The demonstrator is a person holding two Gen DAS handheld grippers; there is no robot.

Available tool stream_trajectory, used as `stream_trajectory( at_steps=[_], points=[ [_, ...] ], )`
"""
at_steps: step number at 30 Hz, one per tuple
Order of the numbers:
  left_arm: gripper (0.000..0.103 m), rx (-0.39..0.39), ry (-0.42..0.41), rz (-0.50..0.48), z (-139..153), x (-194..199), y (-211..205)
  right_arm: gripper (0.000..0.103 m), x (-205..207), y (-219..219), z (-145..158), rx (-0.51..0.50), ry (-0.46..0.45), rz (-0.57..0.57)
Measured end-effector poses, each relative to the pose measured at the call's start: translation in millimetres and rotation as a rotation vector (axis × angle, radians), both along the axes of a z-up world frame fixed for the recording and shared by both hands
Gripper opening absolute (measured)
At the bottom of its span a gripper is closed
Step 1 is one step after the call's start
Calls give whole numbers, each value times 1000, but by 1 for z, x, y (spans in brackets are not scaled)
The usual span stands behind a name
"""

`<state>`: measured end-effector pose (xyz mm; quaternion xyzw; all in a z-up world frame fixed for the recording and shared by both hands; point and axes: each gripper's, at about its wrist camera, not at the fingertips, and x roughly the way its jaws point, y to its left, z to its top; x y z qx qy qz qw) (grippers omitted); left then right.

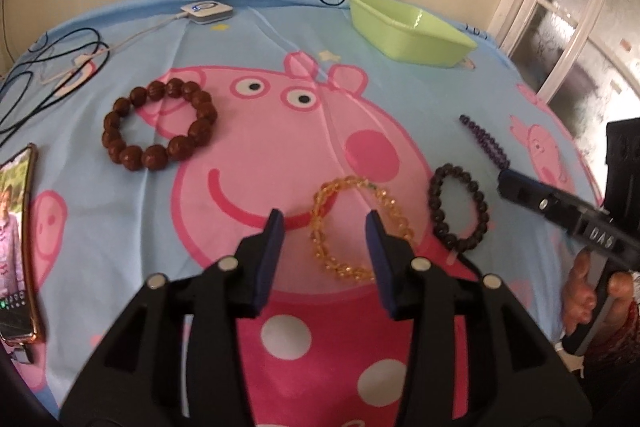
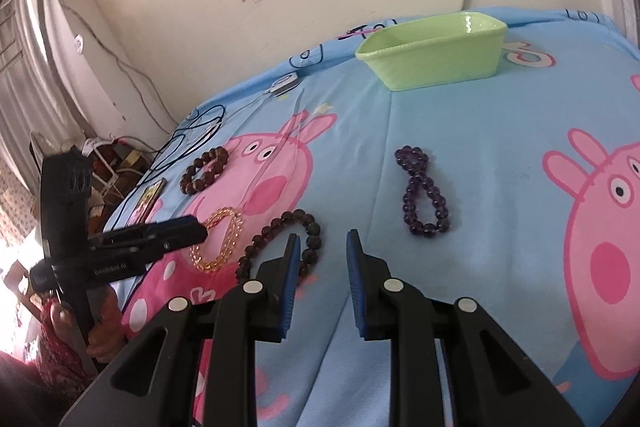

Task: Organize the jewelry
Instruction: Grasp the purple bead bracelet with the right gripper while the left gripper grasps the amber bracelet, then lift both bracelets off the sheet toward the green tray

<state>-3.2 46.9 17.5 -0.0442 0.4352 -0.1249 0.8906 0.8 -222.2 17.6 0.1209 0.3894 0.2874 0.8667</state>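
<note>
Four bead bracelets lie on the cartoon-pig bedsheet (image 1: 120, 211). The amber bracelet (image 1: 320, 247) lies under my left gripper (image 1: 324, 223); one side of its loop shows between the open jaws, and the pads do not press on it. To its right is a black bracelet (image 1: 436, 211), and beyond that a purple one (image 1: 484, 141). A brown large-bead bracelet (image 1: 132, 157) lies far left. My right gripper (image 2: 323, 239) hovers over bare sheet, its jaws apart with nothing between them. The black bracelet (image 2: 260, 237) is at its left finger and the twisted purple bracelet (image 2: 416, 174) ahead to the right.
A light green tub (image 1: 408, 31) stands at the far edge by the wall. A phone (image 1: 16, 247), black cables (image 1: 52, 67) and a white charger (image 1: 206, 13) occupy the left side. A person's hand (image 1: 580, 291) holds the right gripper's handle.
</note>
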Motion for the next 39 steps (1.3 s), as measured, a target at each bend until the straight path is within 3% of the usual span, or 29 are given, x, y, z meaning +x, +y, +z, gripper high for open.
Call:
stream_trajectory(
  at_steps=[3,7,12,15,17,19,20,23,26,32,39],
  points=[
    [40,7,-2,0,0,0,0,0,3,-6,1,9,10,-23],
    [40,25,-4,1,-1,1,-1,0,8,-16,12,-69,-58,-81],
    [40,81,-17,2,-2,1,-9,18,29,-24,14,-169,-62,-113],
    [13,101,-22,1,-2,3,-11,20,40,-13,6,-256,-44,-66],
    [7,75,-9,-3,-2,6,-7,19,44,-5,2,-301,-39,-38],
    [7,36,7,-3,-1,9,-2,0,45,5,2,-364,-58,-6],
    [7,18,11,-2,0,9,0,0,43,7,3,-371,-68,1],
    [7,-73,7,2,11,6,11,0,35,9,8,-313,-72,23],
    [7,-109,-32,6,32,3,20,0,28,4,22,-219,-88,38],
    [7,-109,-144,3,81,6,27,0,28,-7,59,-58,-127,46],
    [7,-98,-198,-47,112,37,14,0,51,-10,79,-32,-162,41]
  ],
)
